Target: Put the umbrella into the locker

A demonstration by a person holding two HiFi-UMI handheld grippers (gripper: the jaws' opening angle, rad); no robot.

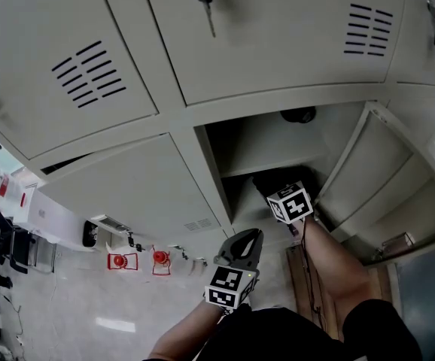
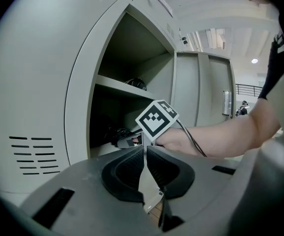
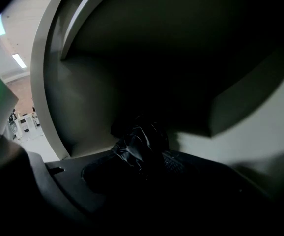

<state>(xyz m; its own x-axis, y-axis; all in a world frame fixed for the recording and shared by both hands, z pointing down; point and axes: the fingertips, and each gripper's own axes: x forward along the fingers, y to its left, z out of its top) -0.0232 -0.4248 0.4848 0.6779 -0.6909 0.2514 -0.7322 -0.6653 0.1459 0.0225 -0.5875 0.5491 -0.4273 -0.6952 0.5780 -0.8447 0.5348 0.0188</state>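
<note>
The black folded umbrella [image 3: 139, 144] sits between the jaws of my right gripper [image 3: 148, 162], which is shut on it. It shows as a dark bundle [image 1: 265, 180] in the lower part of the open locker [image 1: 229, 194], under the shelf [image 1: 274, 147]. The left gripper view catches the umbrella [image 2: 113, 134] just ahead of the right gripper's marker cube [image 2: 156, 119]. My left gripper [image 1: 247, 241] hangs outside the locker, below its opening. Its pads [image 2: 132, 168] meet at the tips with nothing between them.
The locker door [image 1: 360, 175] stands swung open to the right. A dark object [image 1: 299, 115] lies on the upper shelf. Shut locker doors with vents [image 1: 89, 70] surround the opening. Red items [image 1: 123, 261] stand on the floor at the left.
</note>
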